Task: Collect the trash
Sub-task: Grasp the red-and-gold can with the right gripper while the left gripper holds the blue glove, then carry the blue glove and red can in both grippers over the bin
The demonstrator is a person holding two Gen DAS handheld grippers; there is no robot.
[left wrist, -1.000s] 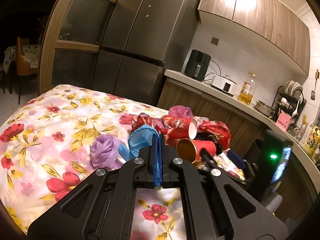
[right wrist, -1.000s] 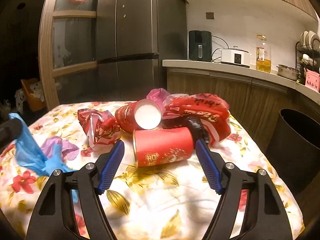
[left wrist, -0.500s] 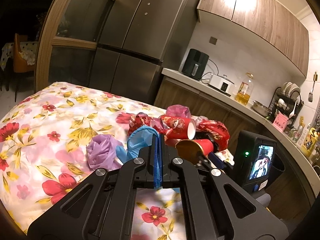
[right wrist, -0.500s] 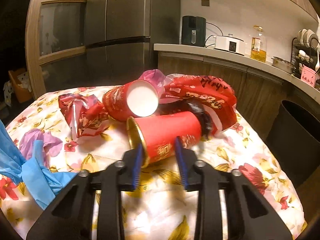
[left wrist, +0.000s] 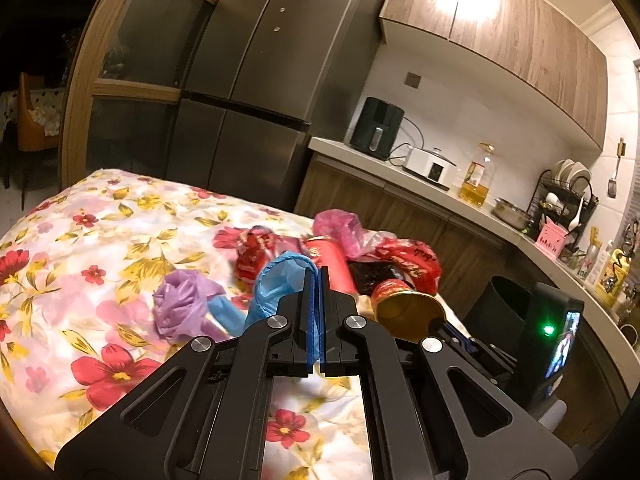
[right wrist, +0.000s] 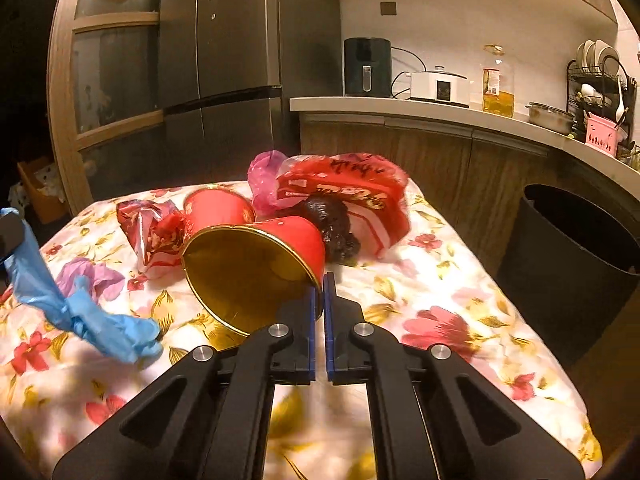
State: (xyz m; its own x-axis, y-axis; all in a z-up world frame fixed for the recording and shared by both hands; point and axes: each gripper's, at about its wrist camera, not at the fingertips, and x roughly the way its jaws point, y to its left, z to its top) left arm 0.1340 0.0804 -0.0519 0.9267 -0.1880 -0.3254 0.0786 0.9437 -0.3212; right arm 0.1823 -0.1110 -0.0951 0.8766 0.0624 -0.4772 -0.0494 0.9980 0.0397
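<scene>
Gripping the gold-lined red paper cup [right wrist: 256, 264] by its rim, the right gripper [right wrist: 319, 292] was pinched tight; the left gripper [left wrist: 317, 280] clamped a crumpled blue plastic bag [left wrist: 276, 284]. Red wrappers [right wrist: 348, 196] littered the floral tablecloth [right wrist: 460, 280]; black bin [right wrist: 576, 248] waited alongside.

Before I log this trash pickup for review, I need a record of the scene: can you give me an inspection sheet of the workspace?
Surface: table under a floral cloth, trash piled at its far end.
Job's things: red paper cup with gold lining, pinched at its rim; blue plastic bag; second red cup; red wrappers; purple bag; black bin beside the table.
Clutter: dark lump on the red wrapper.
Grippers: right hand-held gripper shut on the cup rim; left hand-held gripper shut on the blue bag.
Cables: cords behind the counter appliances.
Surroundings: refrigerator, counter, oil bottle, dish rack.
</scene>
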